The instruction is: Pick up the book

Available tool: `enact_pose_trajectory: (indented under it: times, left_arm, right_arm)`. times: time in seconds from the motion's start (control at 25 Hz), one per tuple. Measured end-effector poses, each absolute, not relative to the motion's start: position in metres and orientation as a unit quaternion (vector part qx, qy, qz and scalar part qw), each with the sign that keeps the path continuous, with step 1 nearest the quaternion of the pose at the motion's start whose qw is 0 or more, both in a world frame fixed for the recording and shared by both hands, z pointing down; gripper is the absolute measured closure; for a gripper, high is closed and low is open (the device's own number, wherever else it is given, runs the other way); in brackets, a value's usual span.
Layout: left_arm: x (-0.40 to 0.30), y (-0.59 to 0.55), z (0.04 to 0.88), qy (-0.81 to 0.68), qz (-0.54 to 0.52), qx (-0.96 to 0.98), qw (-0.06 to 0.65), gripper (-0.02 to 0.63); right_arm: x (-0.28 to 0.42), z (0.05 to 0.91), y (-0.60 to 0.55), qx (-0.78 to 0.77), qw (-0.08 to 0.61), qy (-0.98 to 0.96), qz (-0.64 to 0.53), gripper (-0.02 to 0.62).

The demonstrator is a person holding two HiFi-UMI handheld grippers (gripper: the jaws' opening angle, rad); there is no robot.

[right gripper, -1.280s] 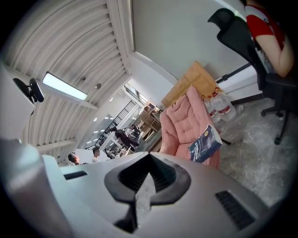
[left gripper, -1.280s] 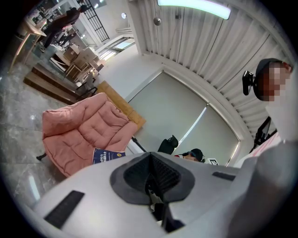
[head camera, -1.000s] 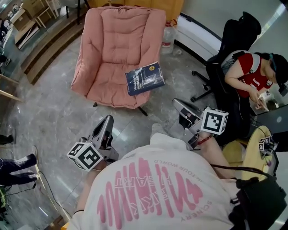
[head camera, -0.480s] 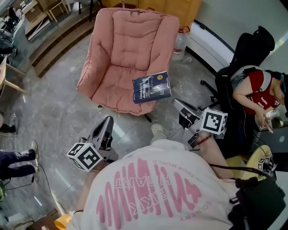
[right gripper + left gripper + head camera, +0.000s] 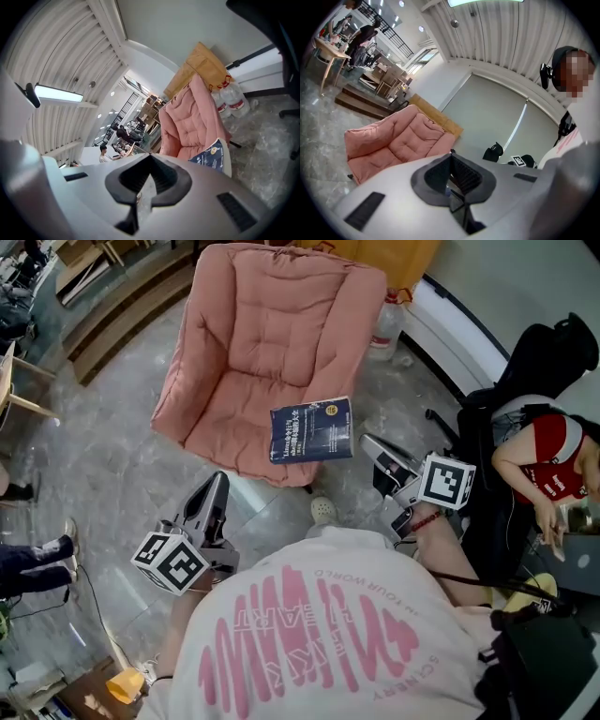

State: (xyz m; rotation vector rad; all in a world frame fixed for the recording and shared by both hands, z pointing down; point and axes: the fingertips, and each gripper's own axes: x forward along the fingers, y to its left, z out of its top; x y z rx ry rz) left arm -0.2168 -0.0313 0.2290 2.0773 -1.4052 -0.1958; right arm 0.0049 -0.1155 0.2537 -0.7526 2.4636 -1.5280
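Flat navy book (image 5: 311, 430) on quilted pink chair (image 5: 267, 329) — left gripper (image 5: 218, 478), right gripper (image 5: 367, 441) both closed.

pink armchair (image 5: 272, 343) on grey marble floor (image 5: 103, 465); water bottle (image 5: 386, 322) beside it; seated person (image 5: 548, 454) at right

I see the blue book (image 5: 311, 430) lying on the pink chair (image 5: 253, 343), my left gripper (image 5: 216, 486) and right gripper (image 5: 371, 442) both short of it.
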Motion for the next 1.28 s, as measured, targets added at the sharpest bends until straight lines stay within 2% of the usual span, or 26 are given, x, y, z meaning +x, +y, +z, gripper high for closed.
enact_pose_trajectory:
  times: [0.28, 0.48, 0.72, 1.12, 1.28]
  left_arm:
    - [-0.202, -0.07, 0.231, -0.558, -0.069, 0.769, 0.304, 0.598]
    - [-0.201, -0.099, 0.233, -0.576, -0.115, 0.745, 0.316, 0.598]
    - [-0.191, -0.125, 0.255, -0.607, -0.043, 0.74, 0.284, 0.598]
    - [-0.166, -0.131, 0.274, -0.565, -0.059, 0.769, 0.295, 0.598]
    - [-0.176, -0.142, 0.287, -0.566, -0.03, 0.764, 0.308, 0.598]
  right_arm:
    - [0.027, 0.271, -0.156, -0.236, 0.063, 0.813, -0.528, 0.586]
    - [0.037, 0.276, -0.185, -0.223, 0.058, 0.814, -0.534, 0.586]
    - [0.049, 0.297, -0.21, -0.21, 0.028, 0.814, -0.541, 0.586]
    - [0.042, 0.326, -0.219, -0.196, 0.004, 0.802, -0.564, 0.586]
    - [0.026, 0.339, -0.221, -0.19, 0.003, 0.784, -0.59, 0.586]
